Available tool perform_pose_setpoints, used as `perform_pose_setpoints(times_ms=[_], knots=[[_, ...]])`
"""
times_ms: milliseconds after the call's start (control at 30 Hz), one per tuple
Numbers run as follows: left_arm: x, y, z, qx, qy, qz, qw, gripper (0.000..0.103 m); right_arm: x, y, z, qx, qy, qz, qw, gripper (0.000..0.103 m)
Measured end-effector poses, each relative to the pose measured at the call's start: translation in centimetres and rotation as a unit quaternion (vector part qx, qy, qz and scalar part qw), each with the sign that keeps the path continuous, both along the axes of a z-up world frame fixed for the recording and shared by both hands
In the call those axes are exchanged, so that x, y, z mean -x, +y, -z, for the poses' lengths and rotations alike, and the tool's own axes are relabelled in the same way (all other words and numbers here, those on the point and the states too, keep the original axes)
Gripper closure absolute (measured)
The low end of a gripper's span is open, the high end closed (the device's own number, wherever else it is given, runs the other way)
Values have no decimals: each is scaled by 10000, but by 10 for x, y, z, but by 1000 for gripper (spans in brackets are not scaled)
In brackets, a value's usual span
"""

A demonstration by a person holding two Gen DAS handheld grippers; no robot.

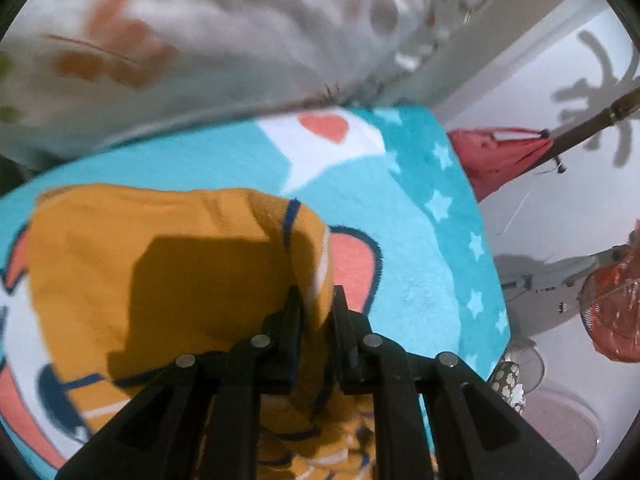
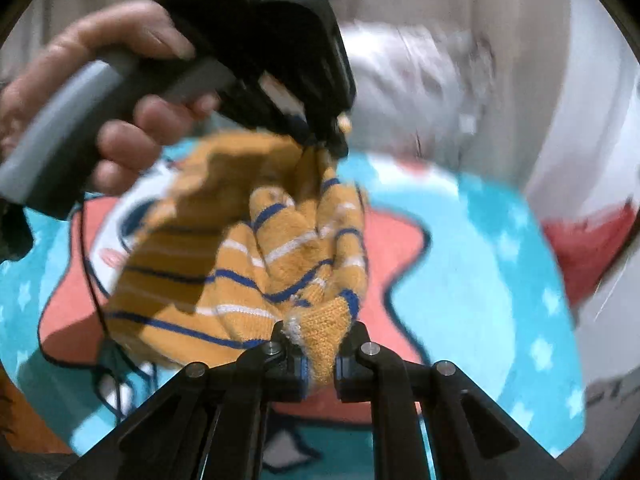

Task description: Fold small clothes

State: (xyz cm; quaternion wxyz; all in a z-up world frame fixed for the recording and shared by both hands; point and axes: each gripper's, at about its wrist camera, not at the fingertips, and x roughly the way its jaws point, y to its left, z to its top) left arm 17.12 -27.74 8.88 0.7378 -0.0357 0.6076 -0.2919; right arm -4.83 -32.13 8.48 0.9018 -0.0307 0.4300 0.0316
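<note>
Fingers of the left gripper [image 1: 316, 300] pinch one edge of the sweater [image 1: 160, 272]; the right gripper [image 2: 320, 344] clamps another edge, and the left hand [image 2: 120, 120] shows beyond it. Bunched between both tools, the garment hangs above the mat [image 1: 420, 240]: folding appears barely begun, with no flat fold visible. Beyond the fingers lies a pale blanket [image 1: 240, 32]; to their right, red cloth [image 1: 496, 156] on a light floor.

A turquoise blanket [image 1: 420, 248] with white stars, a red heart and a coral cartoon star figure is spread flat as the surface. A crumpled white cloth [image 1: 240, 40] with orange-brown patches lies along its far edge.
</note>
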Motion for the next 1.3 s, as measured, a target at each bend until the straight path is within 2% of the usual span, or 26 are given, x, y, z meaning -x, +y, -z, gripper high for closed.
perform_pose_setpoints(times_ms=[67,133,200,233,300,367,500,600,667,733,833,867,900,967,1067,1167,1300], knots=[[0,-10,7,111,151,-38,9998,90,-5,-23,18,-404,352,83,9985,89],[2,-12,5,228,207,-74,9995,88,-8,-42,25,-809,500,124,9954,76],[5,-12,-2,243,166,-88,9995,77,-5,-56,24,-998,484,197,9936,63],[8,-8,-9,236,84,-131,9996,72,-3,-64,21,-1087,446,222,9928,60],[13,3,-22,224,-102,-234,9994,58,-4,-79,17,-1292,423,258,9904,60],[21,21,-33,129,-279,-400,9987,54,-8,-94,13,-1497,404,356,9873,60],[42,64,-36,-396,-531,-815,9945,53,-33,-120,5,-2190,440,444,9737,60],[65,95,-29,-770,-564,-1046,9899,53,-69,-124,6,-2943,637,338,9530,60],[81,109,-20,-1023,-574,-1096,9870,53,-91,-116,10,-3169,768,221,9451,60],[91,117,-12,-1227,-596,-1100,9845,53,-112,-108,14,-3099,861,153,9468,60],[100,127,10,-1427,-408,-1164,9821,53,-143,-87,24,-2943,1152,-78,9487,61],[102,129,19,-1502,-374,-1186,9808,53,-151,-80,28,-2922,1264,-258,9476,67],[104,131,25,-1544,-371,-1220,9797,53,-157,-71,29,-2845,1376,-477,9475,95],[106,135,28,-1523,-422,-1303,9788,52,-166,-60,23,-2511,1382,-733,9552,95],[105,135,27,-1439,-448,-1347,9794,50,-183,-56,11,-2112,1190,-796,9669,96],[105,130,28,-1475,-485,-1325,9789,49,-204,-59,25,-1878,1328,-488,9720,96],[104,128,31,-1539,-474,-1361,9775,48,-207,-75,51,-1785,1530,183,9718,96]])
